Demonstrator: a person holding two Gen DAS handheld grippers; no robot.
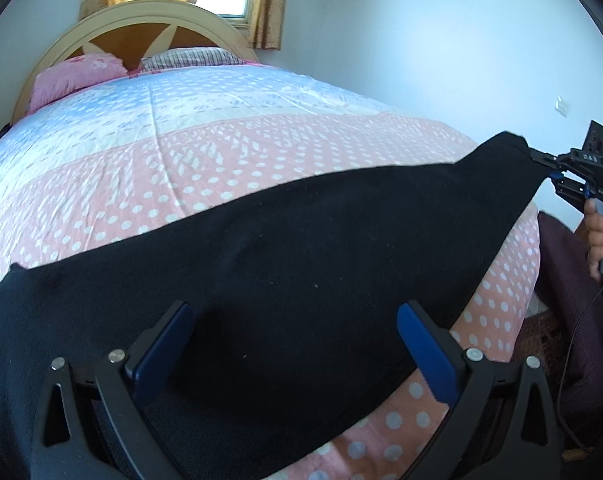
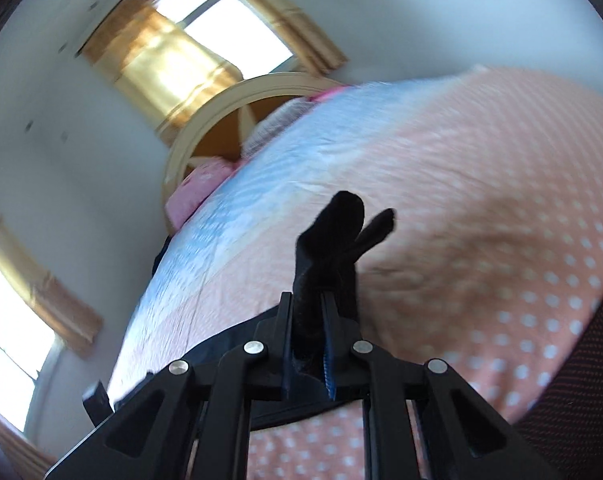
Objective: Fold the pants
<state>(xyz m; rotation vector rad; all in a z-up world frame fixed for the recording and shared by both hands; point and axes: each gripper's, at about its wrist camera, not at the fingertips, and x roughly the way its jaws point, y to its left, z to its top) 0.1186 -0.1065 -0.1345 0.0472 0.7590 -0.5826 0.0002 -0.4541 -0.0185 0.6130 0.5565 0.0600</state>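
Black pants (image 1: 285,256) lie stretched across the near end of the bed. My left gripper (image 1: 295,320) is open, its blue pads spread just above the pants' near part. My right gripper (image 2: 309,304) is shut on a bunched end of the pants (image 2: 333,240), which sticks up between its jaws. In the left wrist view the right gripper (image 1: 549,164) holds the far right corner of the pants, lifted off the bed.
The bed (image 1: 189,152) has a pink and blue dotted cover, with a pink pillow (image 1: 77,76) and a striped pillow (image 1: 189,58) at the wooden headboard (image 1: 141,20). A window with gold curtains (image 1: 261,4) is behind. White wall (image 1: 441,40) on the right.
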